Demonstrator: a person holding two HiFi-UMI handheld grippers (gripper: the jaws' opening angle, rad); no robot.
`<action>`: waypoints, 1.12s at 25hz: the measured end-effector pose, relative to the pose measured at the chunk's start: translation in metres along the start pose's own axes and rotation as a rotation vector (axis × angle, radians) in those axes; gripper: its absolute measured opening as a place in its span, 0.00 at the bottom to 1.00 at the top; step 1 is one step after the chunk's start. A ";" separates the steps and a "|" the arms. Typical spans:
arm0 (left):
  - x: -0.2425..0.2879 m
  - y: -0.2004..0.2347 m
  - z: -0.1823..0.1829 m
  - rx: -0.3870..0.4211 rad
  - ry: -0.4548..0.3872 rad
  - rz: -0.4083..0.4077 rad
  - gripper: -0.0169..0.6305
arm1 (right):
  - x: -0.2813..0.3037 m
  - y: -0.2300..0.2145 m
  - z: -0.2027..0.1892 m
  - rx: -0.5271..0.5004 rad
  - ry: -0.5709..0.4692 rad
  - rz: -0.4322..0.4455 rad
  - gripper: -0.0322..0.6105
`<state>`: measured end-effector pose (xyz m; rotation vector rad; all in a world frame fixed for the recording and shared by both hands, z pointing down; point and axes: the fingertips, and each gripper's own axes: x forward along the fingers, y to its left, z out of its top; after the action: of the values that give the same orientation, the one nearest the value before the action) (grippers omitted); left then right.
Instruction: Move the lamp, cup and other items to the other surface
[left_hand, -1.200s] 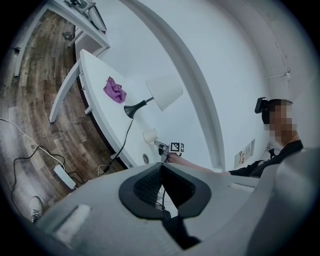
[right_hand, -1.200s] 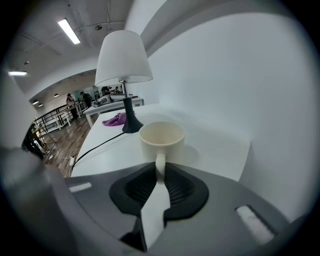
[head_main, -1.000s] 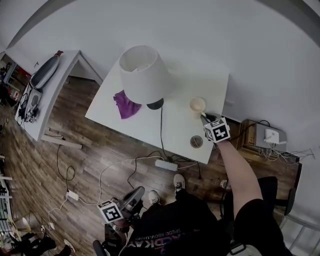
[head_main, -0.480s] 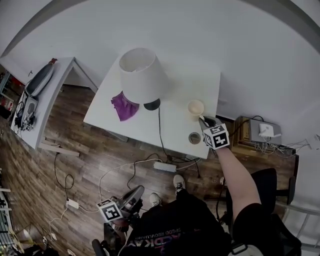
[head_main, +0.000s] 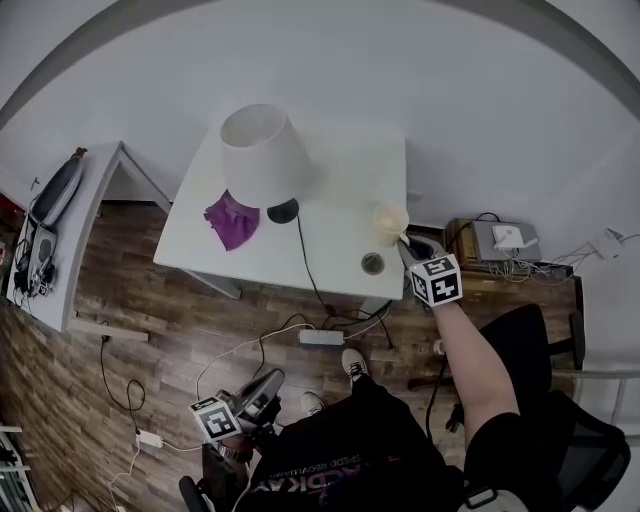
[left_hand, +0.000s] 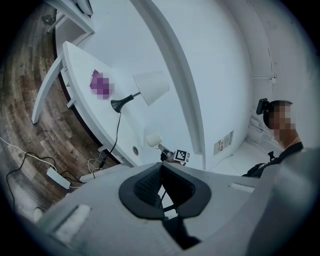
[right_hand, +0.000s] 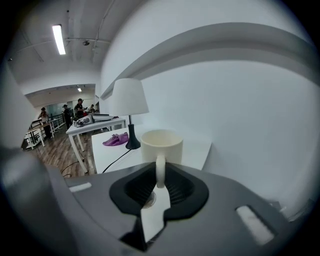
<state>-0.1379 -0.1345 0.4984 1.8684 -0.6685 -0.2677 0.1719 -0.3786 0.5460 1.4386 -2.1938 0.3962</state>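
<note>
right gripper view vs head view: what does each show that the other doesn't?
Right gripper view only: the grip itself, with the right claw shut on the handle of the cup; also a ceiling light and people far off. Head view only: the left claw low by the person's legs, a power strip on the floor, a chair. Both: cup, lamp, purple cloth, white table.

Smooth cream cup (right_hand: 161, 145), matt white table (head_main: 340, 190), grained wood-plank floor (head_main: 130, 300).
</note>
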 end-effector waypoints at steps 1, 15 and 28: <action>-0.001 0.000 -0.001 0.001 0.016 -0.012 0.01 | -0.010 -0.001 -0.003 0.010 -0.003 -0.019 0.13; 0.004 -0.003 -0.059 0.011 0.376 -0.183 0.01 | -0.197 -0.030 -0.088 0.185 -0.025 -0.389 0.13; 0.039 -0.024 -0.108 -0.002 0.544 -0.267 0.01 | -0.396 -0.087 -0.210 0.426 0.010 -0.756 0.14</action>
<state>-0.0469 -0.0657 0.5237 1.9123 -0.0476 0.0745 0.4312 -0.0051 0.5066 2.3340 -1.4348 0.6003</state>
